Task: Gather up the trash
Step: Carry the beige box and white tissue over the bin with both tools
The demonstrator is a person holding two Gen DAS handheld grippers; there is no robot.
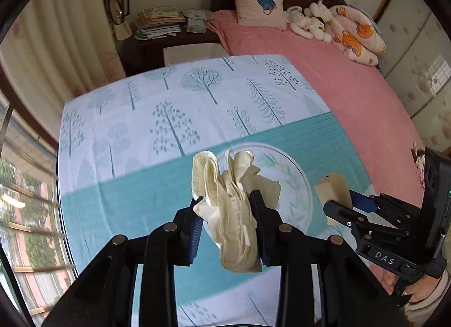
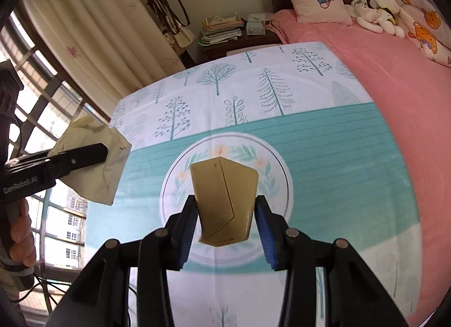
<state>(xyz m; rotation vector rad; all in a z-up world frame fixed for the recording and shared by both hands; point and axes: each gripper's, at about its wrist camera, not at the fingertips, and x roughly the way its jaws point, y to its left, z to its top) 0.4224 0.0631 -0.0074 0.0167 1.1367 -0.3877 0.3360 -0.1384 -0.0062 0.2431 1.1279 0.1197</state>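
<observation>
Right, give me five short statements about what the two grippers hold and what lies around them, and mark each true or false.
1. The left gripper is clamped on crumpled paper. True.
2. The right gripper is empty. False: it holds a folded brown card piece.
3. Both pieces of trash rest on the tablecloth. False: both are held in the air above it.
4. A pillow leans against the headboard of the pink bed. True.
5. The plush toys lie on the nightstand. False: they lie on the bed, beside the pillow.
</observation>
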